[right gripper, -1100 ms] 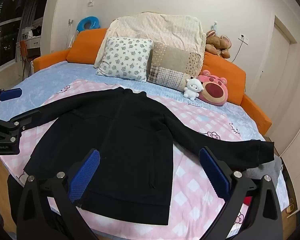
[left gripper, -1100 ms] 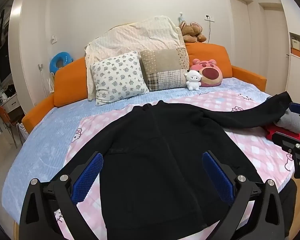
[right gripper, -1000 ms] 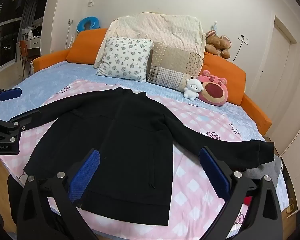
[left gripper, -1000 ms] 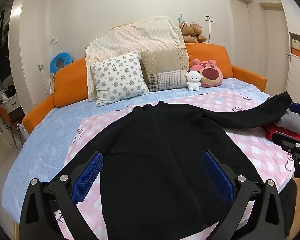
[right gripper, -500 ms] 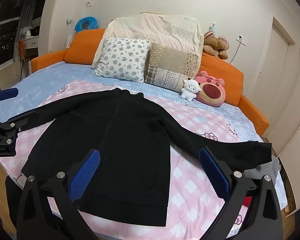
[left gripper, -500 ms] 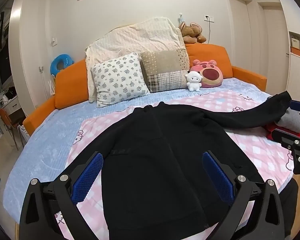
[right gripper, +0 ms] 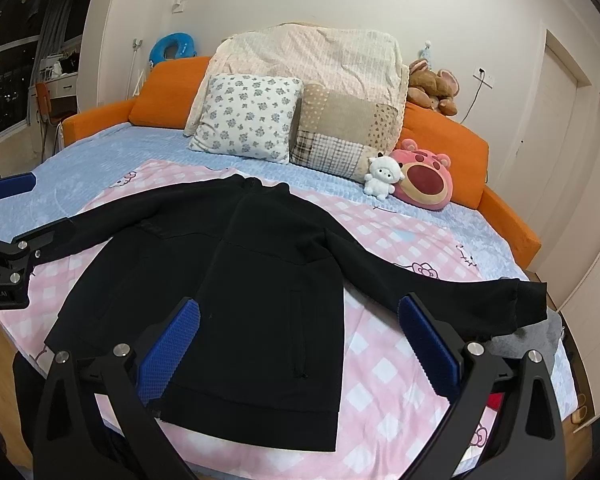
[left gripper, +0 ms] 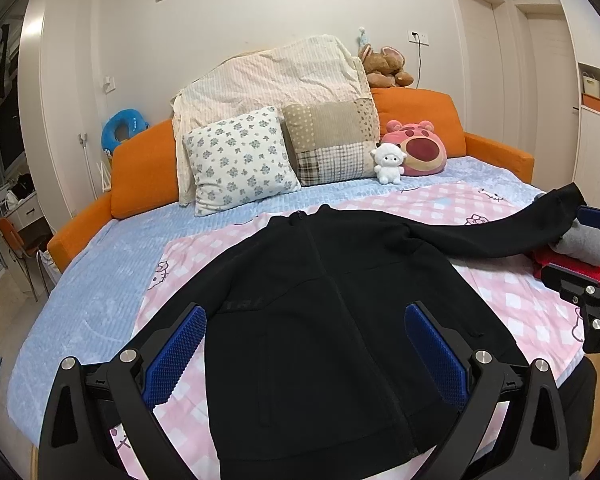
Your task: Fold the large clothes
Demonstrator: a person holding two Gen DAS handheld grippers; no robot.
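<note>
A black zip jacket (left gripper: pixel 320 312) (right gripper: pixel 252 292) lies flat and face up on a pink checked sheet (left gripper: pixel 512 304) (right gripper: pixel 384 364), collar toward the pillows, both sleeves spread out sideways. My left gripper (left gripper: pixel 306 350) hovers open above the jacket's lower left part, nothing between its blue pads. My right gripper (right gripper: pixel 300 350) is open too, above the hem, near the right sleeve. That sleeve's cuff (right gripper: pixel 528 304) rests on a grey garment (right gripper: pixel 524 340). Each gripper shows at the edge of the other's view: the right gripper (left gripper: pixel 596 276), the left gripper (right gripper: pixel 8 236).
Pillows (left gripper: pixel 240 160), a patchwork cushion (left gripper: pixel 332 144) and plush toys (left gripper: pixel 416 152) line the orange headboard (left gripper: pixel 140 176). Grey and red folded clothes (left gripper: pixel 576 252) lie at the bed's right edge. A blue sheet (left gripper: pixel 92 284) covers the bed's left side. Doors stand at the right wall.
Both cameras have risen and tilted slightly, so the bed sits a little lower in view. The jacket has not moved and both grippers have stayed open.
</note>
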